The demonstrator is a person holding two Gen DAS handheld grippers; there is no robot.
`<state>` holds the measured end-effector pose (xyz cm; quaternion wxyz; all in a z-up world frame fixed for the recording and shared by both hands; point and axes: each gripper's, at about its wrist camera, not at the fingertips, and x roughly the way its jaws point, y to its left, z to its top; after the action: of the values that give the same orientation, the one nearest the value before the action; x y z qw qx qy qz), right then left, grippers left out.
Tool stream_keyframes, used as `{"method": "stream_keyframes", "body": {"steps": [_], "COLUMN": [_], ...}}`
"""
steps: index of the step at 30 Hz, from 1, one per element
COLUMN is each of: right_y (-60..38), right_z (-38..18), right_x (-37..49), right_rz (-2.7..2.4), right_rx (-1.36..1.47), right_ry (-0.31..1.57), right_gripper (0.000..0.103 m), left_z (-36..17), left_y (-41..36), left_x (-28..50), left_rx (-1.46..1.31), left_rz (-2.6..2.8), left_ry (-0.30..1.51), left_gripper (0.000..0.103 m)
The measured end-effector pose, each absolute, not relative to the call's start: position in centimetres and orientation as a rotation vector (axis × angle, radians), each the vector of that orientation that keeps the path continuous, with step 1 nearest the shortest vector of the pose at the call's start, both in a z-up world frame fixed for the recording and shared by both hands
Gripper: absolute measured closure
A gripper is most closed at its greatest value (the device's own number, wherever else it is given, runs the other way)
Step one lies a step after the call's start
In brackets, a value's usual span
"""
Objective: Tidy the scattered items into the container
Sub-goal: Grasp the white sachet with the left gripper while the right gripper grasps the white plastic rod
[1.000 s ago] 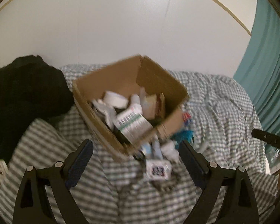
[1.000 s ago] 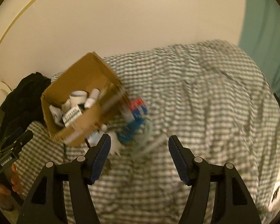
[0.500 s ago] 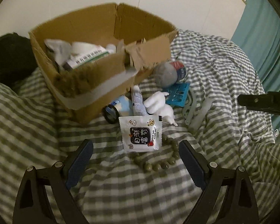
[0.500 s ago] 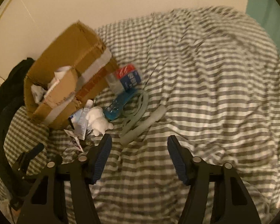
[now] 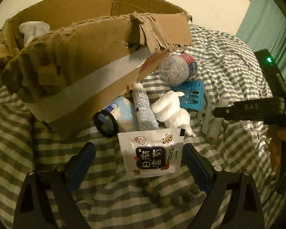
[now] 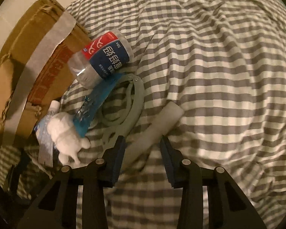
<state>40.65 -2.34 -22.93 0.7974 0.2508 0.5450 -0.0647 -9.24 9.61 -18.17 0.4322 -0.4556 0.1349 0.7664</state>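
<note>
Checked bedcover [image 6: 219, 57], pale tube [image 6: 158, 126] diagonal

Free room and obstacles on the gingham-covered bed [image 6: 219, 61]. The torn cardboard box [image 5: 82, 64] blocks the far left, its taped wall leaning over the clutter. Packed against that wall: a black-capped jar [image 5: 114, 117], a white tube [image 5: 143, 106], a white figurine [image 5: 173, 112], a blue card [image 5: 192, 95] and a clear plastic tub [image 6: 103, 57], leaving no gap between them. A snack sachet [image 5: 152, 154] and a string of beads [image 5: 171, 198] lie nearer, between the spread left gripper [image 5: 139, 164] fingers. The right gripper [image 6: 142, 156], jaws closing, straddles a pale cylinder [image 6: 154, 131] beside grey curved tongs [image 6: 127, 112]. Right of the cylinder the cover is bare, only creased.
</note>
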Motion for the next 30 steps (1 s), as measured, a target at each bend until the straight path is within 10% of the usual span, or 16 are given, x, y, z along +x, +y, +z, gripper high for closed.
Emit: {"method": "stream_keyframes", "body": {"steps": [11, 27, 30], "right_y": [-2.6, -1.6, -0.9], "right_z": [-24.9, -25.9, -26.0], "right_x": [41.2, 39.1, 38.6], "right_rz": [-0.143, -0.178, -0.302], "right_rx": [0.606, 0.621, 0.751], "right_ry": [1.176, 1.203, 1.115], "right_gripper": [0.063, 0.046, 0.056], "left_z": [-18.3, -20.7, -20.3], "left_y": [9.6, 9.6, 9.7], "left_x": [-9.5, -11.6, -11.2], "left_rx": [-1.13, -1.261, -1.228], "left_rz": [1.87, 1.836, 1.825], "left_ry": [0.317, 0.23, 0.248], "left_gripper": [0.032, 0.021, 0.048]}}
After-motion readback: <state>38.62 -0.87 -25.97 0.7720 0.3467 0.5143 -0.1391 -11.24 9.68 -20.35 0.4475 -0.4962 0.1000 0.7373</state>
